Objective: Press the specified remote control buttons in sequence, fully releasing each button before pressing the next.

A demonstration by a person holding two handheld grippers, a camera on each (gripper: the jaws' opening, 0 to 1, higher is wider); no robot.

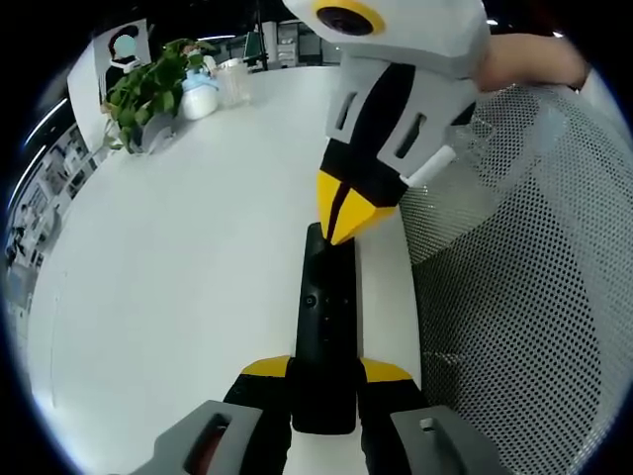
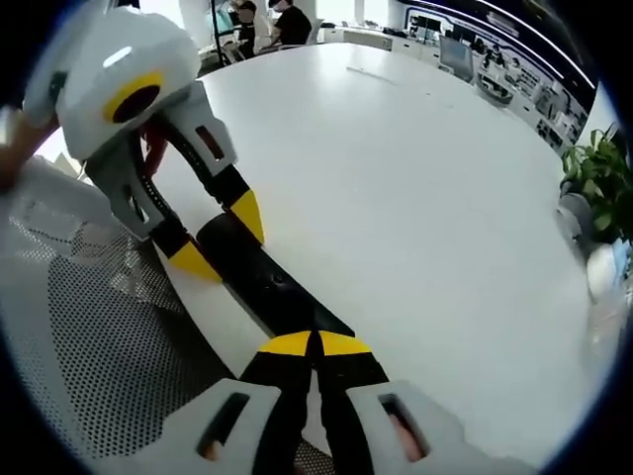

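Observation:
A slim black remote (image 1: 324, 327) lies lengthwise near the edge of the white table (image 1: 178, 277). My left gripper (image 1: 326, 371) is shut on its near end, one yellow tip on each long side. My right gripper (image 1: 346, 218) comes in from above with its yellow tips together, and they rest on the remote's far end. In the right gripper view the remote (image 2: 267, 282) runs diagonally. There my right gripper (image 2: 316, 344) is shut with its tips on the near part of the remote. My left gripper (image 2: 220, 237) clamps the other end.
A white mesh chair back (image 1: 514, 297) stands close along the table's edge, also seen as the mesh chair (image 2: 89, 327). A potted plant (image 1: 148, 89), a white jar (image 1: 198, 99) and a clear cup (image 1: 232, 84) sit at the far end. People (image 2: 267, 20) sit far off.

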